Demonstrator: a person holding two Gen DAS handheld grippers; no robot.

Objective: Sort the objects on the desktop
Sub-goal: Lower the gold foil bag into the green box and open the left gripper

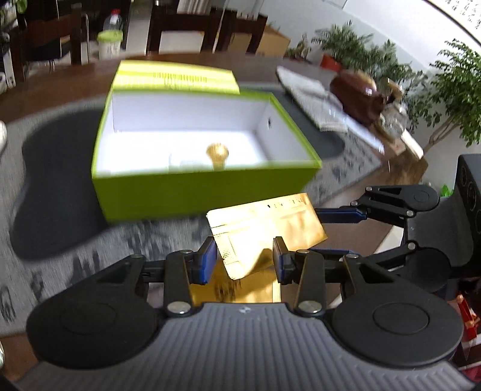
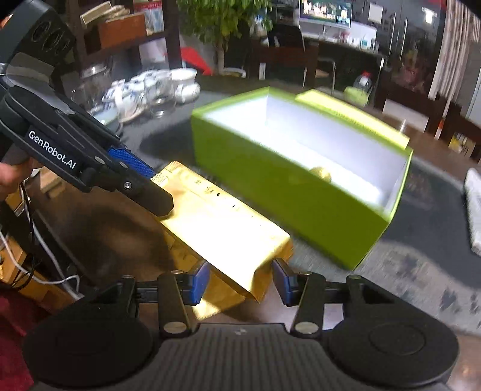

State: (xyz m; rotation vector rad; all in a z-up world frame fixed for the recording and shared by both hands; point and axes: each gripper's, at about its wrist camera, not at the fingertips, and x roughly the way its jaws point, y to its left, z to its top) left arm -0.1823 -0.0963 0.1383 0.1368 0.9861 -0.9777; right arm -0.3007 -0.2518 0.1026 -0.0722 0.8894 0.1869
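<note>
Both the left hand-held gripper (image 1: 245,260) and the right hand-held gripper (image 2: 240,281) clamp one gold pouch (image 2: 222,231), with the open green box (image 1: 207,189) at twelve o'clock beyond it.

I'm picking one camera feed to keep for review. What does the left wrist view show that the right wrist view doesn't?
Only the left wrist view shows the brown pot and the potted plants beyond it. Only the right wrist view shows the white tea set and the screen at the back. Both show the green box standing open, a small gold object inside it, and the gold pouch gripped at opposite ends by the left tool and right tool.
</note>
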